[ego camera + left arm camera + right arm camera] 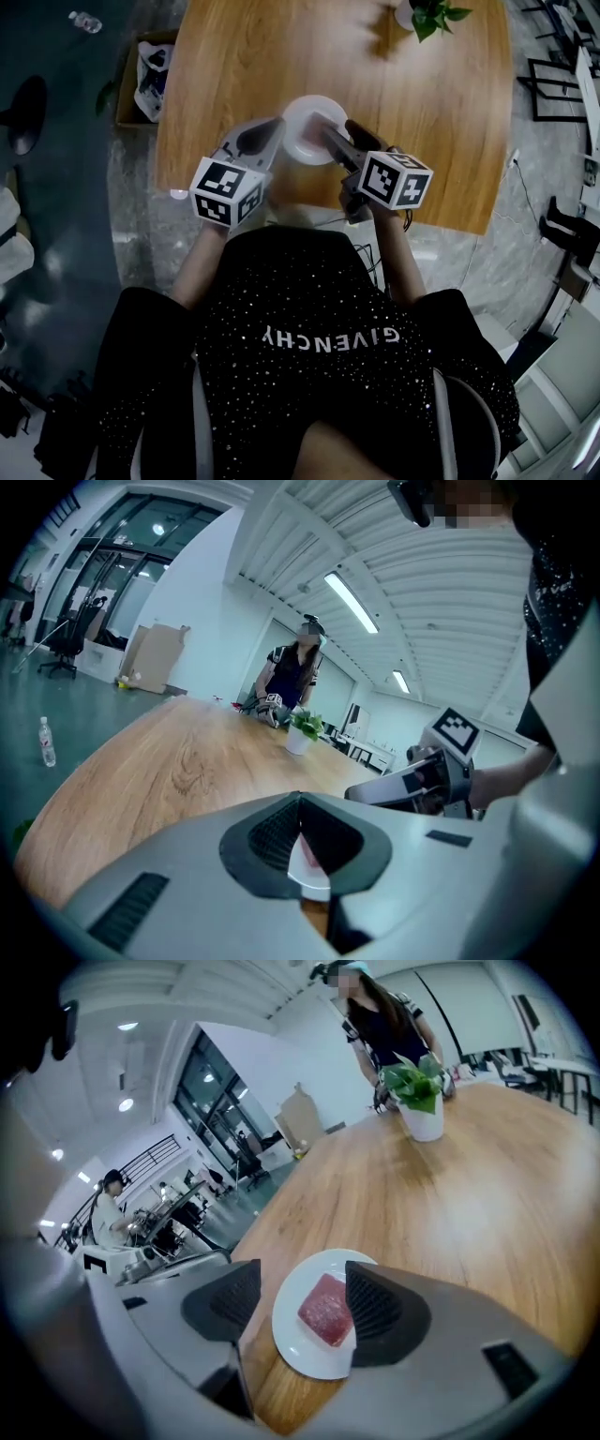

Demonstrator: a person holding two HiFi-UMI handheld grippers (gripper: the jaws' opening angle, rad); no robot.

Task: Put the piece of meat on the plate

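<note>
The white plate (pixel 292 1340) is sitting on the wooden table (pixel 281 66), close to the edge where the person is standing. The piece of meat (pixel 326 1310), a red slab, is lying flat on the plate, a little toward the side away from the person.

The right gripper (pixel 302 1274) is hovering just over the plate with its jaws standing wide apart. One dark pad is hanging to each side of the meat and neither one is touching it. It is gripping nothing.

The left gripper (pixel 267 131) is waiting just beside the plate, on its left. Its jaws are drawn in narrow with the tips meeting, and nothing is caught between them. Only a sliver of the plate is showing through the slit behind the tips.

A potted plant (pixel 417 1091) is standing well beyond the plate toward the table's far end, where another person (pixel 384 1016) is leaning over the wood.
</note>
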